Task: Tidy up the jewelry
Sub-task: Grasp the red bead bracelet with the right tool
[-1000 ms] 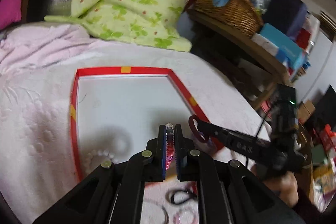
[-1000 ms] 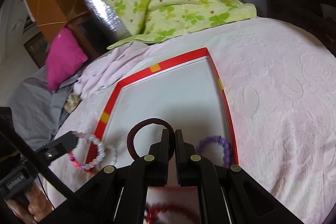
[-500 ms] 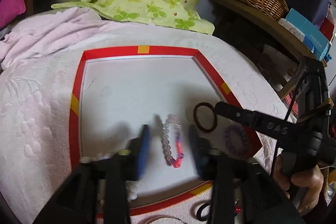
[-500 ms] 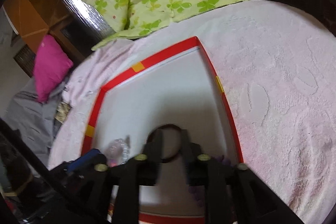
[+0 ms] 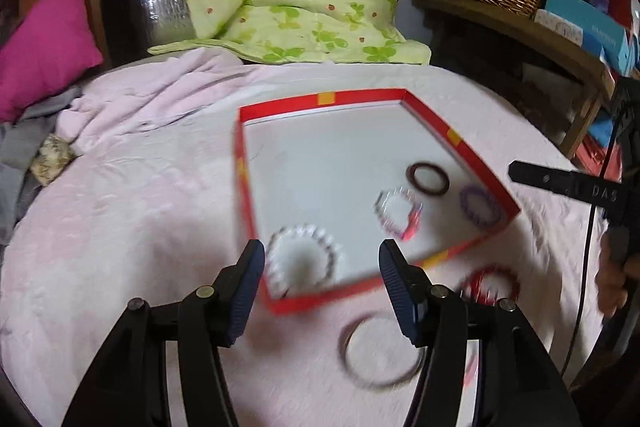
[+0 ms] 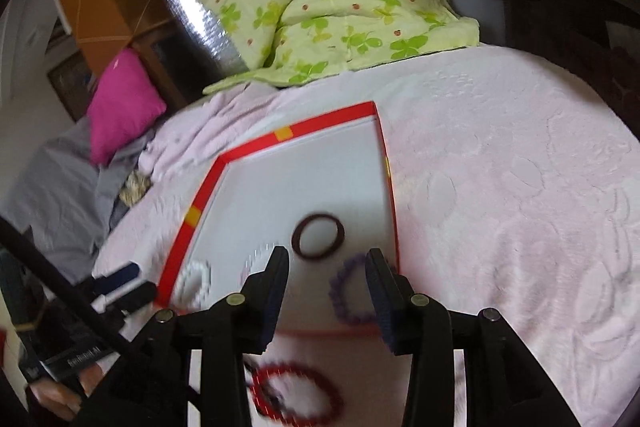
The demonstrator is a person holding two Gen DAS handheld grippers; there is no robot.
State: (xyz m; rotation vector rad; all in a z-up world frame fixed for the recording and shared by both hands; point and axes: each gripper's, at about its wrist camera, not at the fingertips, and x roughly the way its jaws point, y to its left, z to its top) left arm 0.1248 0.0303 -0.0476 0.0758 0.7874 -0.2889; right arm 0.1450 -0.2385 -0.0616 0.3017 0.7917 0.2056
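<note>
The pieces left on the pink bedspread (image 5: 120, 227) look likeliest to give trouble: the thin grey metal bangle (image 5: 380, 355), lying flat just beneath the left gripper (image 5: 322, 287), may slide on the soft cloth when pinched. The red beaded bracelet (image 6: 296, 395), right under the right gripper (image 6: 326, 287), could be pressed into the fabric. A careless descent might also nudge the red-rimmed white tray (image 5: 316, 99).

The left gripper is spread wide and holds nothing. Just ahead of it in the tray lies a white pearl bracelet (image 5: 300, 263), with a clear-and-pink beaded bracelet (image 5: 398, 213) beyond to its right. The right gripper is likewise spread and empty, a dark maroon hair tie (image 6: 318, 235) ahead of it and a purple beaded bracelet (image 6: 352, 291) between its fingers (image 6: 276, 287), untouched.
</note>
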